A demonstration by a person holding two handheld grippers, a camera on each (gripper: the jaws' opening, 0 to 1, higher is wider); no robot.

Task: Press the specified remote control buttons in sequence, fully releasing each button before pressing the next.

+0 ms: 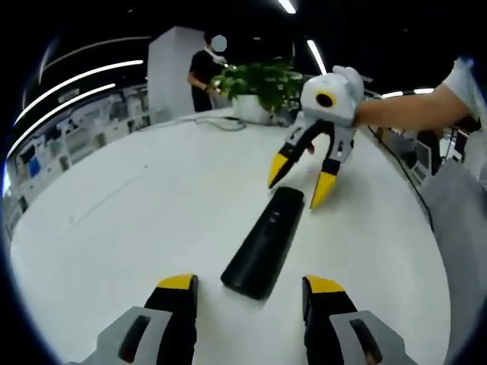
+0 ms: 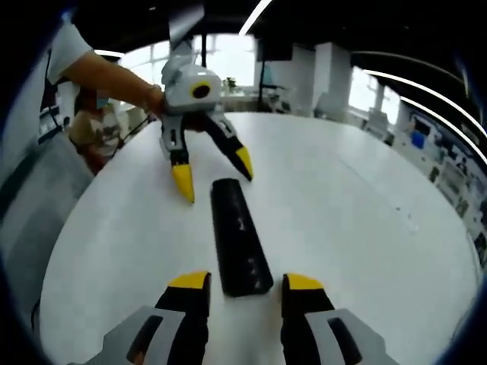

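- The remote (image 1: 264, 242) is shown lying flat on the white worktop (image 1: 137, 220), lengthwise between the two sets of tongs, untouched by either.
- The left tongs (image 1: 249, 293) are seen spread wide and empty, just short of the remote's near end; in the right gripper view they appear at its far end (image 2: 214, 173).
- The right tongs (image 2: 245, 290) are likewise held wide, empty, flanking the other end (image 2: 238, 236).
- Risk (judged): with the jaws this far apart, a button could be missed or two pressed together.
- Risk: an off-centre press could skid the unrestrained remote along the smooth worktop.
- The buttons are hardly distinguishable on the black casing, so the wrong one could be chosen.
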